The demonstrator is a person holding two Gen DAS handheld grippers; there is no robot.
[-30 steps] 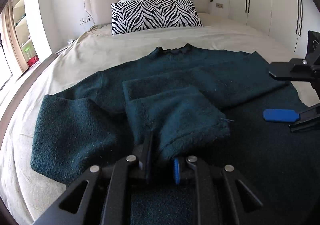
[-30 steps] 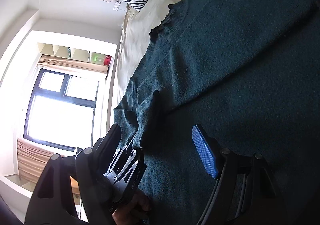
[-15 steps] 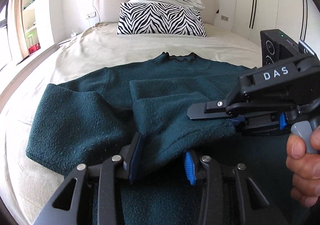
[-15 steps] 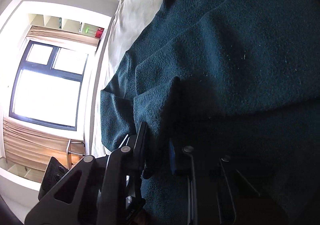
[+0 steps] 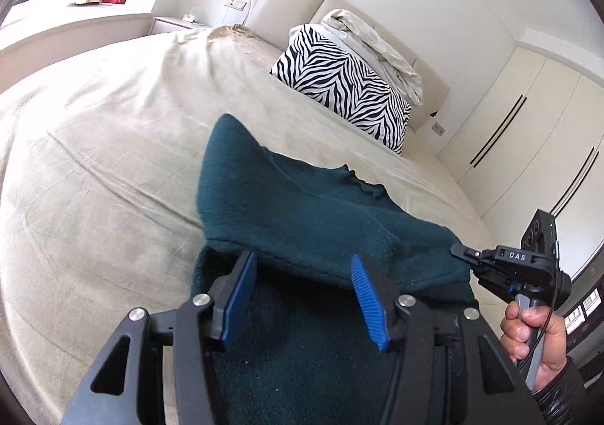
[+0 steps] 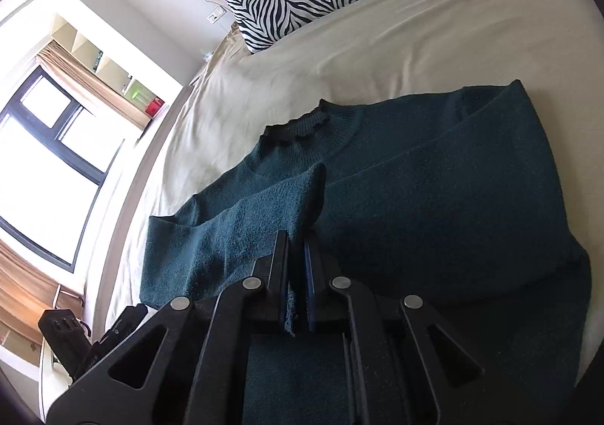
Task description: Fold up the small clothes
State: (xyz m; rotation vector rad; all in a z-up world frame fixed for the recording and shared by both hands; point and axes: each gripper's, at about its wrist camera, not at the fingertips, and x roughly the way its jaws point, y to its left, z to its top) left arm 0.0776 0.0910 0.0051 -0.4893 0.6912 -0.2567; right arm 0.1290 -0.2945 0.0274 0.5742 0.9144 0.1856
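Note:
A dark teal sweater (image 6: 434, 179) lies on the beige bed, collar toward the headboard. My right gripper (image 6: 296, 255) is shut on the cuff of its sleeve (image 6: 256, 221), which is raised off the sweater's body. The left wrist view shows that same right gripper (image 5: 457, 251) pinching the cuff's corner, with a hand (image 5: 528, 326) around its handle. My left gripper (image 5: 302, 289) is low over the sweater (image 5: 302, 221). Its jaws are opening. The sleeve's edge runs just past the blue pads (image 5: 368, 304), and they do not press on it.
A zebra-striped pillow (image 5: 339, 85) and a crumpled sheet (image 5: 370, 32) lean on the headboard. Bare beige bedspread (image 5: 113, 160) stretches left of the sweater. White wardrobe doors (image 5: 528, 122) line the right wall. A window (image 6: 49, 160) and shelves are beyond the bed's left side.
The left gripper opened and let go of the sleeve, then drew back and rolled. The right gripper closed on the sleeve's cuff and lifted it.

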